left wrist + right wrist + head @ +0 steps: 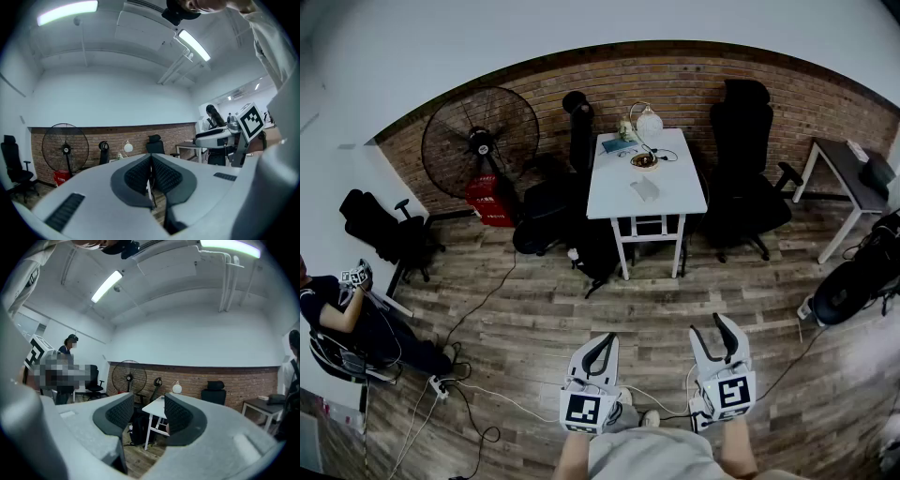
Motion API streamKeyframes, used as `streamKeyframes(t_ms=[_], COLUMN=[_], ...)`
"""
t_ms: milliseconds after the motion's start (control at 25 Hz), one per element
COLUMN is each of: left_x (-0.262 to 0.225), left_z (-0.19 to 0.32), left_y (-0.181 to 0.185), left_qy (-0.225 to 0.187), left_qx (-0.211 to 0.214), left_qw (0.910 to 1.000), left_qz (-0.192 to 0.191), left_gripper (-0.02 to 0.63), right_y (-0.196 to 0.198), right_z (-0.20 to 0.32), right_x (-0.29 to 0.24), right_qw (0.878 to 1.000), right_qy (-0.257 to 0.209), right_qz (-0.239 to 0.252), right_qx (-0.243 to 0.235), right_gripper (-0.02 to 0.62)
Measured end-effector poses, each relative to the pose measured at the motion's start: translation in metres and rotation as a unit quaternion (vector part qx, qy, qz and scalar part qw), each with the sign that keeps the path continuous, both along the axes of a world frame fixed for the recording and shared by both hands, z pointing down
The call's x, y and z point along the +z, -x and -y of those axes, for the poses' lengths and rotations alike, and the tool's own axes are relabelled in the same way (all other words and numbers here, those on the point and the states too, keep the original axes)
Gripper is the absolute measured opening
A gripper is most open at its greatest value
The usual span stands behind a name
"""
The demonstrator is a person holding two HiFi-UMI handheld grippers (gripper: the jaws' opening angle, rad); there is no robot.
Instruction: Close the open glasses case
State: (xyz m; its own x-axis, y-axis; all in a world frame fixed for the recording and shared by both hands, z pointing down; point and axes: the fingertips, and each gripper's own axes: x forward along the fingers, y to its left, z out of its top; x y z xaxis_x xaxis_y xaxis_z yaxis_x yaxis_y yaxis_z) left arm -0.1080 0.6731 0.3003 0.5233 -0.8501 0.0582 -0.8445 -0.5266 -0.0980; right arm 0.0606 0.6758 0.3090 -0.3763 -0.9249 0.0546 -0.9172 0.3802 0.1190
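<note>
Looking down from the head view, I'm seeing the whole room. The brick wall [694, 84] is running across the back and the wooden floor [534, 319] is filling the middle. A big black fan [480, 141] is standing at the left, with a white table [619, 187] in the centre and a black office chair [745, 187] just beside it. That's the only view showing the tabletop. Both gripper views are tilting up, so they're mostly catching ceiling and light strips [68, 11], which the head view isn't getting. The right gripper view is only catching the table's edge and legs from the side.

Both grippers are being held low, close to the person's body at the bottom of the head view. They're sitting side by side, pointing forward at the table and well apart from it. The left gripper [151, 161] is keeping its ribbed pads pressed together. The right gripper [147, 401] is holding its jaws apart, with just the far-off table showing through the gap. The left gripper view is also picking up the right one's marker cube [251, 119] off to the side.

The glasses case [645, 189] is lying near the middle of the table, in front of a small bowl [644, 161] and a white lamp [649, 122]. It's looking like a pale grey flat shape, too small for me to tell whether the lid is up.
</note>
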Motion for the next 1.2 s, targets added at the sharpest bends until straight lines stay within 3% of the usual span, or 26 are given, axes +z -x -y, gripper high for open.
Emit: streamKeyframes(t_ms=[160, 280, 440, 640, 1200], left_x=[-0.001, 0.002, 0.0, 0.015, 0.016], left_z=[0.006, 0.016, 0.031, 0.054, 0.161], left_y=[-0.005, -0.01, -0.012, -0.009, 0.01], left_qy=[-0.013, -0.007, -0.031, 0.003, -0.022], left_qx=[0.006, 0.008, 0.016, 0.007, 0.028], left_qw=[0.9999, 0.9999, 0.9994, 0.9999, 0.9994], left_qz=[0.0, 0.002, 0.0, 0.009, -0.001], left_gripper=[0.006, 0.006, 0.006, 0.006, 0.006], right_y=[-0.002, -0.006, -0.007, -0.005, 0.019], right_z=[0.005, 0.014, 0.025, 0.047, 0.15], right_x=[0.0, 0.005, 0.008, 0.014, 0.021], right_qw=[1.0, 1.0, 1.0, 1.0, 0.999], right_qy=[0.0, 0.005, 0.006, 0.01, 0.03], right_qz=[0.029, 0.03, 0.029, 0.022, 0.007], right_qx=[0.0, 0.004, 0.004, 0.004, 0.013], right_gripper=[0.187, 0.187, 0.187, 0.187, 0.187])
